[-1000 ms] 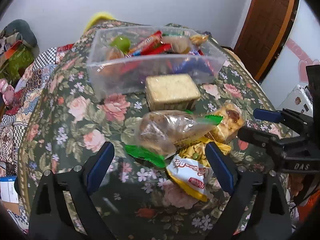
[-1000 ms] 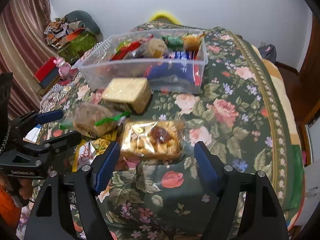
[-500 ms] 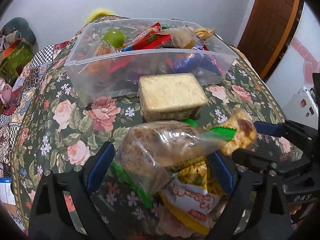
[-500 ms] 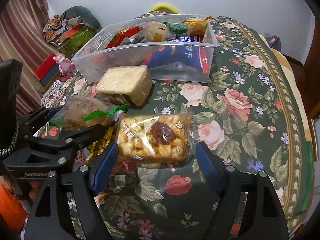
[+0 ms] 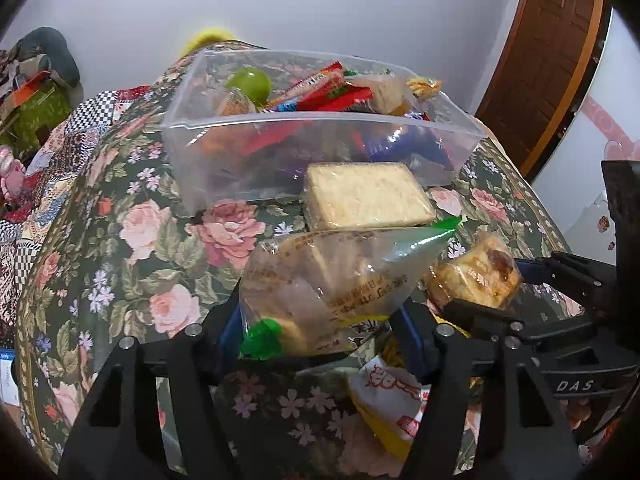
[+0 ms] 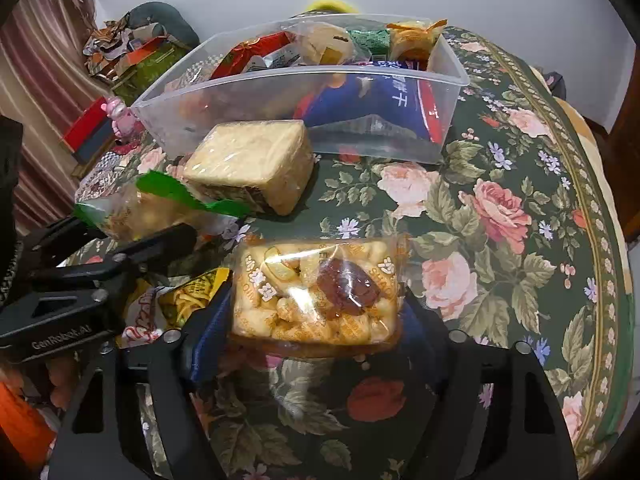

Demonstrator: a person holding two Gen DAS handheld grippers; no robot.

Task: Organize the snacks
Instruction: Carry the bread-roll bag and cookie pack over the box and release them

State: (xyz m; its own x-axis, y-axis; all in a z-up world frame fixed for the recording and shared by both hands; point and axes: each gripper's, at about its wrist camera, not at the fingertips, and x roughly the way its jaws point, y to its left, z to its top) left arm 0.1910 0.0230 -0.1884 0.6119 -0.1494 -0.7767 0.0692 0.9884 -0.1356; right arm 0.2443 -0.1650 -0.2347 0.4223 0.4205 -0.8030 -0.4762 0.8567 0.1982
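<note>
My left gripper point(image 5: 320, 320) is closing its jaws, and the blue pads press the sides of a clear pastry bag point(image 5: 328, 280) with green ends. The bag is held tilted above the cloth. In the right wrist view the same bag point(image 6: 132, 204) shows at the left. My right gripper point(image 6: 314, 316) is closing too, with its pads against both sides of a clear puffed-snack pack point(image 6: 316, 292) topped with a dark red date. Behind both stands a clear plastic bin point(image 5: 320, 128) holding several snacks. A wrapped cracker block point(image 5: 368, 196) lies against the bin's front wall.
A yellow and white noodle packet point(image 5: 392, 404) lies on the floral tablecloth point(image 6: 500, 200) between the two grippers. My right gripper point(image 5: 520, 288) sits close beside the left one. Clutter and cloth piles lie off the table's left edge point(image 6: 132, 52). A wooden door point(image 5: 552, 60) stands at the right.
The left jaws have come in from wide apart onto the pastry bag, which now stands higher and nearer. The right gripper has sunk so the snack pack fills the gap between its pads.
</note>
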